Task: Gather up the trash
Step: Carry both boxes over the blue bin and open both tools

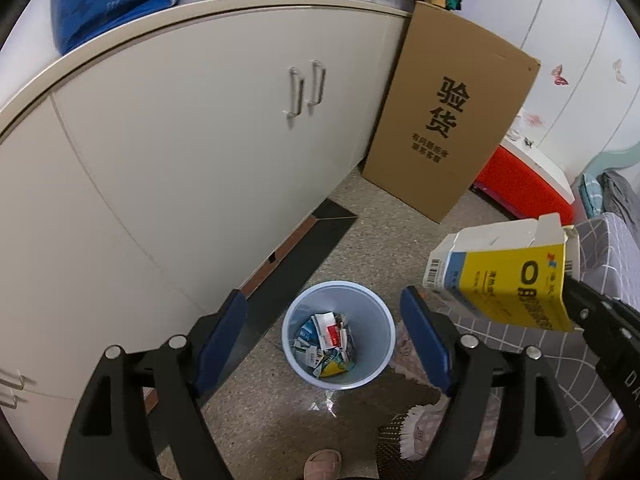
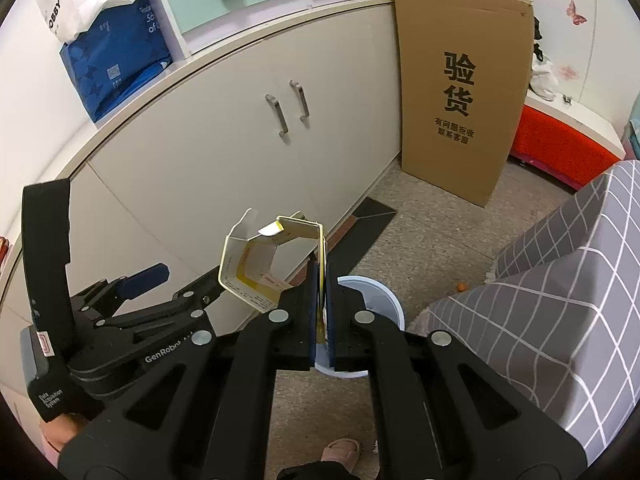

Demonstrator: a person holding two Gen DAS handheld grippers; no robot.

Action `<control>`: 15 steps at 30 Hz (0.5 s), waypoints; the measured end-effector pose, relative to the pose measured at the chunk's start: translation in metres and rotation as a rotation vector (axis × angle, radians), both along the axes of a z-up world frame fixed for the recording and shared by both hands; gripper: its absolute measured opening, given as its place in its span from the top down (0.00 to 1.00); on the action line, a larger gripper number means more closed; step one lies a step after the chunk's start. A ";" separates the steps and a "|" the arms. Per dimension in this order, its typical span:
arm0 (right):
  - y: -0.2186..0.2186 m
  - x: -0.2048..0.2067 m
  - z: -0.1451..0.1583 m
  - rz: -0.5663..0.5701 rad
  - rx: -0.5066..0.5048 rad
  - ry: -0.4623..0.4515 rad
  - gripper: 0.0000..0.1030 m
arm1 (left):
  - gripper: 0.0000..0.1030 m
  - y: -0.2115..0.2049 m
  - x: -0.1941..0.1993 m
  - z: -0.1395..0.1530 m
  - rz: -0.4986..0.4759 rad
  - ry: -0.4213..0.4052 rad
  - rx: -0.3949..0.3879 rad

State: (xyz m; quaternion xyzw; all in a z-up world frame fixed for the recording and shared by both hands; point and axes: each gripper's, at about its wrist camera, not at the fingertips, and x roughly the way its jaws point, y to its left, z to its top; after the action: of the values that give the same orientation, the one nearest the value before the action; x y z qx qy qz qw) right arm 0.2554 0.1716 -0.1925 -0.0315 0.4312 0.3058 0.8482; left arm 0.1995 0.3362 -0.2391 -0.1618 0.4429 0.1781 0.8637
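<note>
The right gripper (image 2: 320,280) is clamped narrow on one thin wall of an opened yellow-and-white carton (image 2: 256,268), so the hold is on a single flap edge, not across the body; in the left wrist view the carton (image 1: 504,280) hangs in the air to the right of the bin and above the checked cover (image 1: 600,264), not yet over the opening. The left gripper (image 1: 324,336) stands wide and empty, its blue pads framing the bin (image 1: 376,320) below. The bin sits on the floor (image 1: 360,240), just beside the edge of the checked cover and near the cabinet (image 1: 180,140), and already holds a layer of crumpled packets (image 1: 326,340). Risks, as judged: the carton is light and gripped at its edge, so it may swing or slip out before it is centred; released from this height and this far to the side, it could strike the rim and land on the floor or the cover. Its open flaps could also catch on the pads at release. The slippered foot (image 1: 322,464) lies close to the bin, and a nudge could shift it. Farther off, the tall cardboard box (image 1: 448,120) leaning by the cabinet is well apart and poses no hazard.
</note>
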 end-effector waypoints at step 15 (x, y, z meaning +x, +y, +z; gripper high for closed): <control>0.020 0.006 -0.016 0.011 0.000 0.004 0.95 | 0.25 0.026 -0.011 -0.021 0.071 0.023 -0.066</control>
State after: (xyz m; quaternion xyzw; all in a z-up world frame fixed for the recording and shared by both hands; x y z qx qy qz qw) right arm 0.2616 0.1916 -0.2087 -0.0331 0.4328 0.3105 0.8457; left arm 0.1881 0.3626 -0.2605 -0.2035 0.4524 0.1957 0.8460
